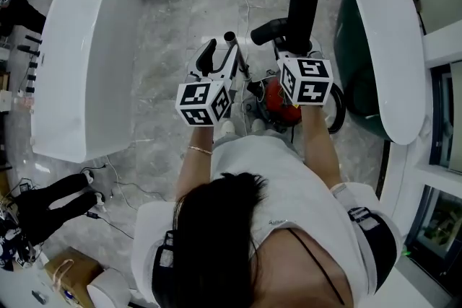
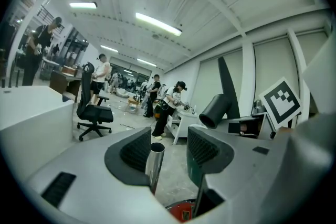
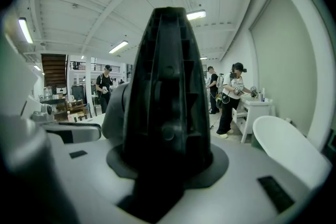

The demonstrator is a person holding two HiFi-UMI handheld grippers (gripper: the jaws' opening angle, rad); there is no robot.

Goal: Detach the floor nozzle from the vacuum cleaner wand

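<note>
Since the nozzle [image 3: 167, 86] looks stiff, light plastic, the right gripper's [image 1: 292, 47] fingers pinch it firmly aloft. The left gripper's [image 2: 167, 149] fingers stand spread around the slick steel wand [image 2: 154, 162].

In the head view, the left gripper's marker cube [image 1: 203, 103] and the right gripper's marker cube [image 1: 307, 81] cover the jaws. The red vacuum body [image 1: 278, 103] peeks out between the arms, and most of it is hidden. In the left gripper view, the shiny wand [image 2: 155, 165] dips behind the left gripper [image 2: 169, 147], so its lower end is hidden. In the right gripper view, the black floor nozzle [image 3: 167, 92] blocks the middle of the room. The far-off people are too small to tell apart.
</note>
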